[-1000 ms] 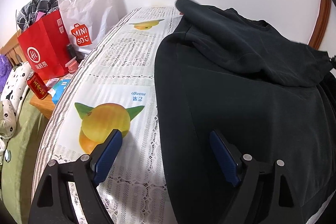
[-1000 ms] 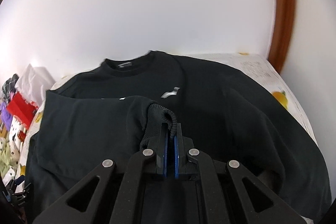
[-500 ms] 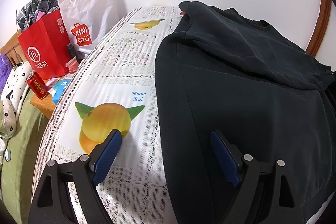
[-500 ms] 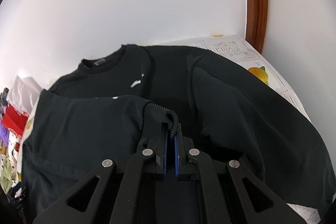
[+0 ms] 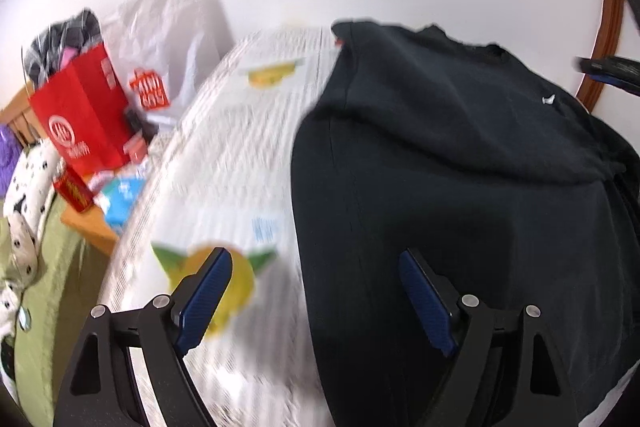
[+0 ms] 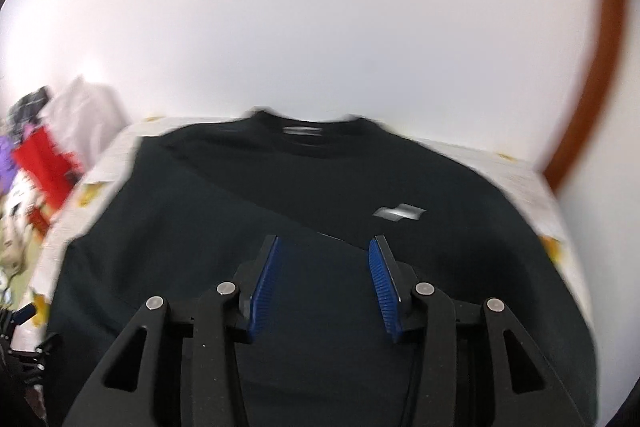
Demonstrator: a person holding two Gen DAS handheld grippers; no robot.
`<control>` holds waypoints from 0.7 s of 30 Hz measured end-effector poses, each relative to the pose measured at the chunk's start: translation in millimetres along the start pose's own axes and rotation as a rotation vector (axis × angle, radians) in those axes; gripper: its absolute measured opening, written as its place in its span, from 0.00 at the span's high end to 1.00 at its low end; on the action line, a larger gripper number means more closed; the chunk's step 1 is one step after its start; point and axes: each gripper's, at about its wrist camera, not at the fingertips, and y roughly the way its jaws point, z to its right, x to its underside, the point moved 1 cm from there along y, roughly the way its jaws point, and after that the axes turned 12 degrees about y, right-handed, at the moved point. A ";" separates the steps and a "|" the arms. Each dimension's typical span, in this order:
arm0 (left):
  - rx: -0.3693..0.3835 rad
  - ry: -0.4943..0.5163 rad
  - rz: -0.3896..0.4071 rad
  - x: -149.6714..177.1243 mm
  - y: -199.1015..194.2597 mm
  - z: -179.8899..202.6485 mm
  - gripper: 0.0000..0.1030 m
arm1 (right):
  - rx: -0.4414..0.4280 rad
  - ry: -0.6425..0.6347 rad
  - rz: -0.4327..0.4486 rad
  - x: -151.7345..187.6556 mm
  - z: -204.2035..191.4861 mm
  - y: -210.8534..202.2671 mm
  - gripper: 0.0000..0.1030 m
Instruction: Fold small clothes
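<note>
A black sweatshirt (image 5: 460, 163) lies spread on the table, its left sleeve folded across the chest; the collar and a small white chest logo (image 6: 398, 213) show in the right wrist view. My left gripper (image 5: 316, 267) hangs open above the sweatshirt's left edge, one pad over the tablecloth and one over the black cloth, nothing between them. My right gripper (image 6: 324, 247) hovers over the sweatshirt's (image 6: 280, 207) middle with its jaws opening and nothing between the blue pads. Its tip (image 5: 608, 69) shows at the far right of the left wrist view.
The table wears a white lace cloth (image 5: 240, 155) printed with mangoes. Left of it, a red paper bag (image 5: 80, 115), a white bag (image 5: 160, 39), a red can (image 5: 74, 189) and small items crowd a low wooden stand. A white wall and a brown door frame (image 6: 592, 67) stand behind.
My right gripper let go of the ribbed sleeve cuff and its jaws opened, then it swung away across the sweatshirt. The sleeve now lies flat. The left gripper rose slightly, still open.
</note>
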 end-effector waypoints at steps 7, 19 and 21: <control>0.049 0.027 0.010 -37.9 18.7 -13.1 0.34 | -0.214 -0.111 -0.102 -29.6 -127.6 73.9 0.61; 0.123 0.077 -0.044 -72.7 81.7 -14.2 0.60 | -0.294 -0.199 -0.222 -66.3 -231.3 187.8 0.61; 0.108 0.114 -0.026 -76.5 84.4 -8.8 0.62 | -0.331 -0.195 -0.247 -68.8 -237.7 200.0 0.61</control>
